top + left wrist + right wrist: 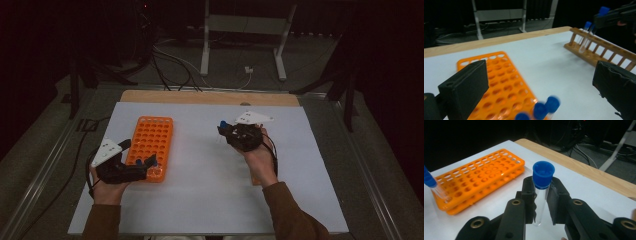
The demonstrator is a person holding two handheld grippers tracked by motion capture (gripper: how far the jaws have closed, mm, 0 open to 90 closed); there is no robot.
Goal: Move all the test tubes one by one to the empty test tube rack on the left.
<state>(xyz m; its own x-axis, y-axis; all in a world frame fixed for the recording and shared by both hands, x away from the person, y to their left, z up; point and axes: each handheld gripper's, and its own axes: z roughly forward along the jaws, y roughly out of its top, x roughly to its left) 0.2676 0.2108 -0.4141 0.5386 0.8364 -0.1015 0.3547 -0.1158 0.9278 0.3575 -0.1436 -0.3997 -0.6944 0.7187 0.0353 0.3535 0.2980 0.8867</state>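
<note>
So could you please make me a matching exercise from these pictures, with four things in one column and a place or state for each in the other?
Things:
1. right gripper
2. left gripper
3. orange tube rack
4. wooden tube rack

Place or state:
A. holds two blue-capped tubes, on the far side of the white sheet from the orange tube rack
B. jaws wide open
C. shut on a blue-capped test tube
D. lies flat on the white sheet, blue-capped tubes at its near end

Pairs: 1-C, 2-B, 3-D, 4-A
</note>
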